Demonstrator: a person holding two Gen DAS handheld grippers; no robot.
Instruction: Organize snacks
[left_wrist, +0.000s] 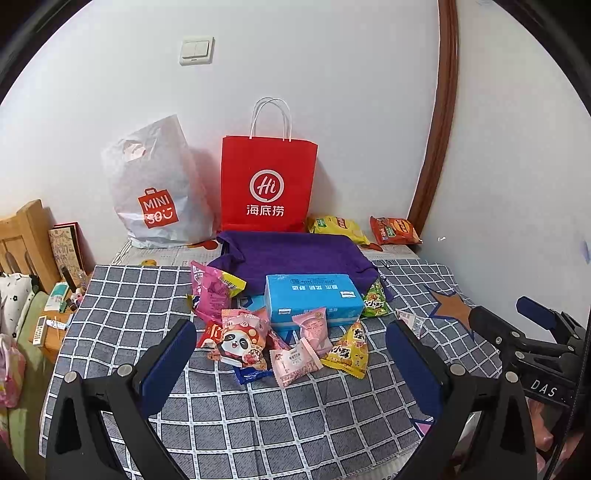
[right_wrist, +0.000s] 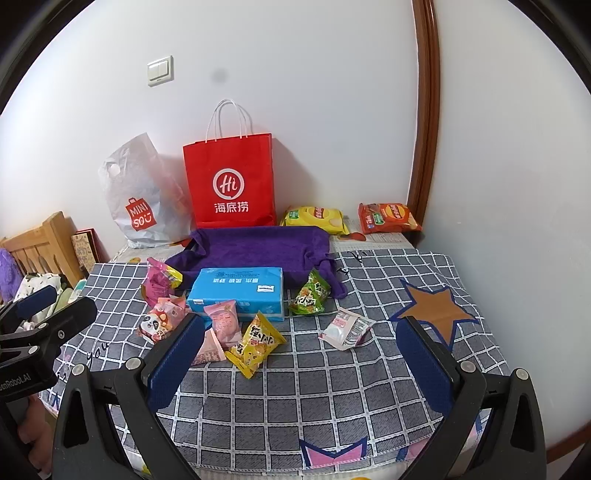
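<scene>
Several small snack packets lie heaped on the checked cloth (left_wrist: 258, 413) in front of a blue tissue box (left_wrist: 314, 297): a panda packet (left_wrist: 242, 341), a yellow packet (right_wrist: 255, 341), a green packet (right_wrist: 309, 293) and a pink-white packet (right_wrist: 345, 328) lying apart to the right. Behind them sits a purple fabric tray (right_wrist: 258, 247). Two chip bags, yellow (right_wrist: 316, 218) and red (right_wrist: 388, 218), lie by the wall. My left gripper (left_wrist: 291, 350) hovers open just short of the heap. My right gripper (right_wrist: 301, 345) is open too, nothing between its fingers.
A red paper bag (left_wrist: 267, 184) and a white plastic bag (left_wrist: 155, 192) stand against the back wall. A wooden bed frame (left_wrist: 26, 240) and a cluttered side table (left_wrist: 55, 314) are on the left. A wall closes off the right side.
</scene>
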